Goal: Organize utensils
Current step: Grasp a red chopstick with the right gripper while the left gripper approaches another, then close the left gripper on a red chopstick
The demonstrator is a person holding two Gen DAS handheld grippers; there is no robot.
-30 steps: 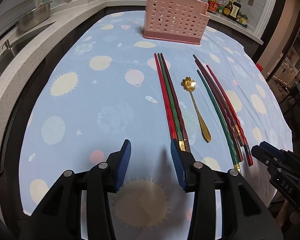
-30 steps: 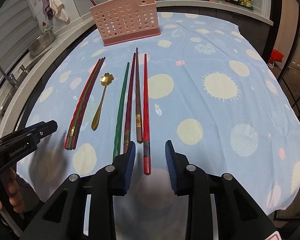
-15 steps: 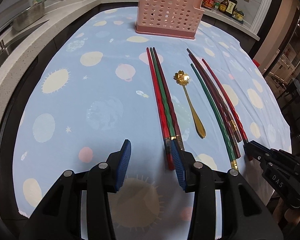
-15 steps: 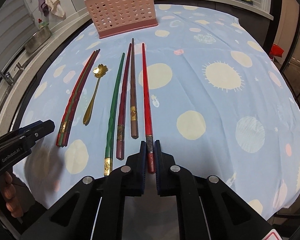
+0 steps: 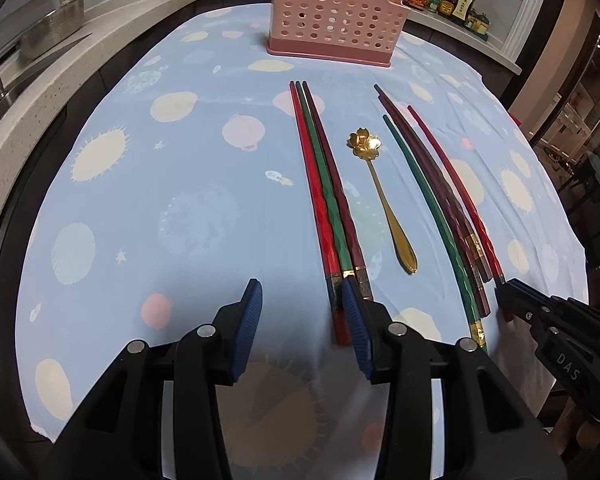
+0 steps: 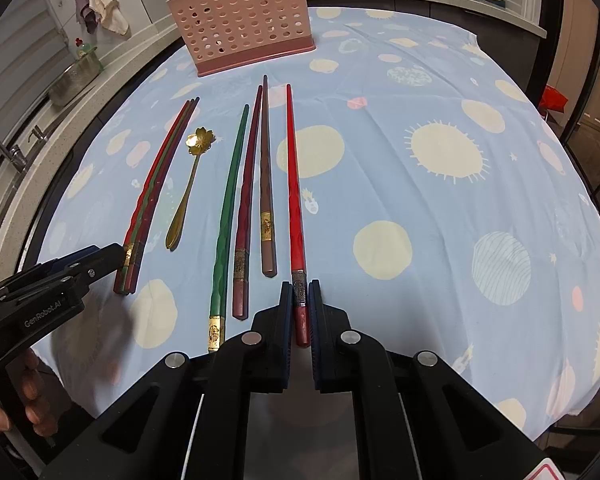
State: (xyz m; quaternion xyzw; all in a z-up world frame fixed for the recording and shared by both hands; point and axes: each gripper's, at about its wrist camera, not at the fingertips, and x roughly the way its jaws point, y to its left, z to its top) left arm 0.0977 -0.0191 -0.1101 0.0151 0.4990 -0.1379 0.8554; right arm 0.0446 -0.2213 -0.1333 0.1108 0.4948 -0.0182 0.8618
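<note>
A table [image 6: 440, 208] draped in a pale blue cloth printed with suns and planets fills both of your wrist views. At its far side a pink perforated utensil basket [image 6: 240, 20] stands upright, well apart from everything else. The utensils lie on the cloth in rough parallel, thick ends towards you.

Your right gripper [image 6: 299, 312] tilts steeply down at the near edge of the table, its fingers [image 6: 284, 320] closed on the thick end of a red chopstick [image 6: 294, 184]. That stick runs straight away from you towards the basket, and is the rightmost of the set. Just to its left lie a brown chopstick [image 6: 265, 168], a maroon chopstick [image 6: 246, 200] and a green chopstick [image 6: 228, 208].

Your left gripper [image 5: 300, 328] also tilts steeply down, its fingers [image 5: 248, 320] partly open with nothing between them. Its right finger sits over the near ends of a bundle of three chopsticks [image 5: 328, 200], red, green and dark red, lying pressed side by side; whether it touches them cannot be told. In the right wrist view your hand [image 6: 28, 408] is wrapped round that gripper's handle at the lower left.

A small gold spoon [image 5: 384, 200] with a flower-shaped bowl lies between the bundle and the four loose chopsticks, its bowl pointing towards the basket
</note>
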